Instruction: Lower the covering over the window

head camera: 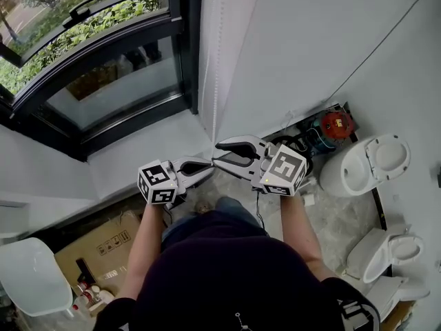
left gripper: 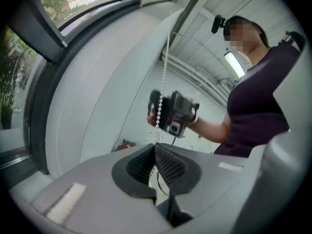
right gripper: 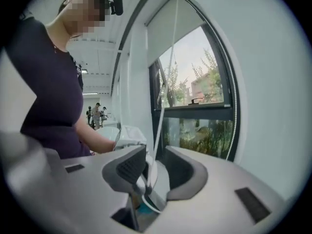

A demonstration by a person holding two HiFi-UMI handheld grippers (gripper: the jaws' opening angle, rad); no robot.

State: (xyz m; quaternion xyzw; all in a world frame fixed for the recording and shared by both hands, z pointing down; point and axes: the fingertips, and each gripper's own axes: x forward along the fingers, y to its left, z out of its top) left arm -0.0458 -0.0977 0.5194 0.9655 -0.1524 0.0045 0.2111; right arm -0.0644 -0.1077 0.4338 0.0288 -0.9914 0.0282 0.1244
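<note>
A white bead chain (left gripper: 165, 67) hangs down the white wall beside the window (head camera: 103, 81). My left gripper (left gripper: 155, 151) points level and is shut on this chain, which runs up out of its jaws. Slightly higher is my right gripper (head camera: 216, 153), open, and the chain (right gripper: 161, 116) passes between its spread jaws without the pads pressing on it. From the left gripper view the right gripper (left gripper: 173, 112) sits just behind the chain. The white roller blind (right gripper: 168, 33) covers only the top of the window (right gripper: 195, 111). In the head view my left gripper (head camera: 209, 166) sits just below the right one.
Below on the floor stand white toilets (head camera: 365, 161) (head camera: 386, 254), a red device (head camera: 337, 124) with cables, a cardboard box (head camera: 96, 247) and a white seat (head camera: 31, 278). A white sill (head camera: 138, 150) runs under the black window frame. People (right gripper: 96, 113) stand far back in the room.
</note>
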